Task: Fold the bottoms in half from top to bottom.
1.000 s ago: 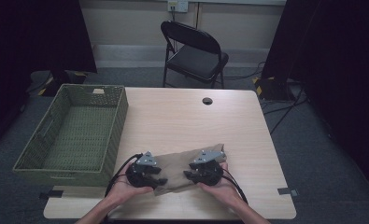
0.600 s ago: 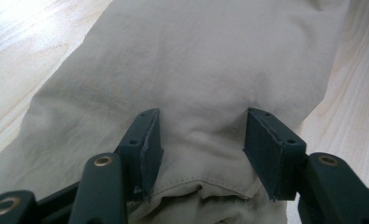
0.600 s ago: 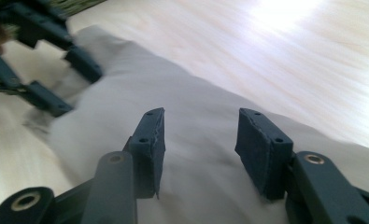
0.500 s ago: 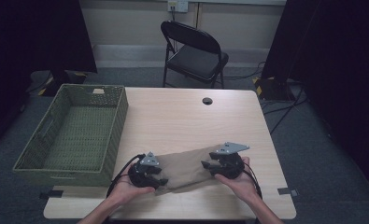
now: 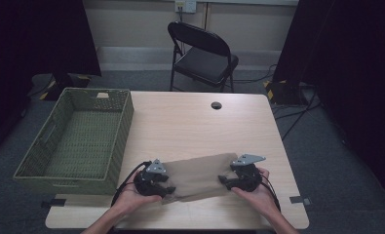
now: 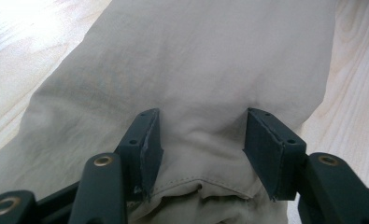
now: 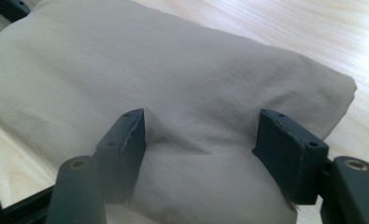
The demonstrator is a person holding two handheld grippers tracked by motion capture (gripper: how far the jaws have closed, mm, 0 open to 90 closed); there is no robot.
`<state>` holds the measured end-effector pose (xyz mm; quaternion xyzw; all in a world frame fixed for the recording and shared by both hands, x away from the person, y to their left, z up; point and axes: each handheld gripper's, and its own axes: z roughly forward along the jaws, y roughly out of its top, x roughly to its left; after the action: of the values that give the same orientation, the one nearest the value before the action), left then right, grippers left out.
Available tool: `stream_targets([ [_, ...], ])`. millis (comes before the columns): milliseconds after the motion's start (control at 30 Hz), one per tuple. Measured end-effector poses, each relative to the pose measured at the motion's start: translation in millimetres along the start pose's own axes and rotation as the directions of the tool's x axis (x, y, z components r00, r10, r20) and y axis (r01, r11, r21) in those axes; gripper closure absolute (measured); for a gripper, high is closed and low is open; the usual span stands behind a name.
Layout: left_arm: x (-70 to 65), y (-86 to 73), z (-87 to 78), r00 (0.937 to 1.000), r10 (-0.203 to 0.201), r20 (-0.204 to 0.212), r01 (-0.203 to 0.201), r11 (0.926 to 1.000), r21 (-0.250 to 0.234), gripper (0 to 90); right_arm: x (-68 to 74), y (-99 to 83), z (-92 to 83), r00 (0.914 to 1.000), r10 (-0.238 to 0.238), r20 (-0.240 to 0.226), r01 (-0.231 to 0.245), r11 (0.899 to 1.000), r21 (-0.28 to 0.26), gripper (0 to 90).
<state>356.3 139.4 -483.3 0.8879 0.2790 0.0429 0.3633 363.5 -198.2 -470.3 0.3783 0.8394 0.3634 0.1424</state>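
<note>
Since a second ago the right claw (image 5: 225, 180) has slid outward toward the right end of the cloth (image 5: 200, 175), and its jaws have just been opening; the cloth lies between them but the pads stand off it, a crease of fabric running between the two. The left claw (image 5: 166, 183) has kept its place.

From the left: one green woven basket (image 5: 119, 141) stands on the left part of the surface (image 5: 195, 126). Next comes the left claw, its jaws half spread with a bunched, hemmed edge of the cloth rising between the pads; whether they press on it cannot be told. Then the one tan cloth, folded, lying flat near the front edge of the surface between two claws. Its long axis runs left to right, tilted slightly so the right end sits farther from the person. The right claw follows at that end. One black folding chair (image 5: 202, 53) stands behind the surface.
</note>
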Motion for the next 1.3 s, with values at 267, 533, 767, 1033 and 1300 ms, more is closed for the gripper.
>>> stream_targets([
  [267, 2.1, 3.2, -7.1, 0.9983, -0.05, 0.03, 0.051, 0.9984, -0.025, 42.6, -3.0, -7.8, 11.8, 0.9987, -0.031, -0.041, 0.034, 0.998, 0.059, 32.8],
  [533, 21.9, 14.8, -7.2, 0.9981, -0.061, -0.011, 0.059, 0.9935, -0.097, 39.9, -3.5, -8.8, 11.2, 0.9986, -0.03, -0.043, 0.032, 0.998, 0.051, 32.8],
  [767, 14.8, 12.6, 7.1, 0.9991, -0.04, 0.013, 0.041, 0.9981, -0.046, 37.4, -12.4, -7.4, 9.4, 0.9997, -0.008, -0.024, 0.01, 0.998, 0.056, 32.5],
  [1033, -4.9, 14.6, 18.3, 0.999, -0.003, 0.044, 0.005, 0.9994, -0.034, 34.2, -27.8, -10.2, 5.4, 0.9985, 0.024, 0.049, -0.026, 0.999, 0.036, 31.2],
  [1300, -21.0, 18.2, 23.0, 0.991, 0.041, 0.127, -0.038, 0.999, -0.024, 36.0, -44.6, -12.2, 1.2, 0.9914, 0.079, 0.104, -0.079, 0.997, 0.001, 30.6],
])
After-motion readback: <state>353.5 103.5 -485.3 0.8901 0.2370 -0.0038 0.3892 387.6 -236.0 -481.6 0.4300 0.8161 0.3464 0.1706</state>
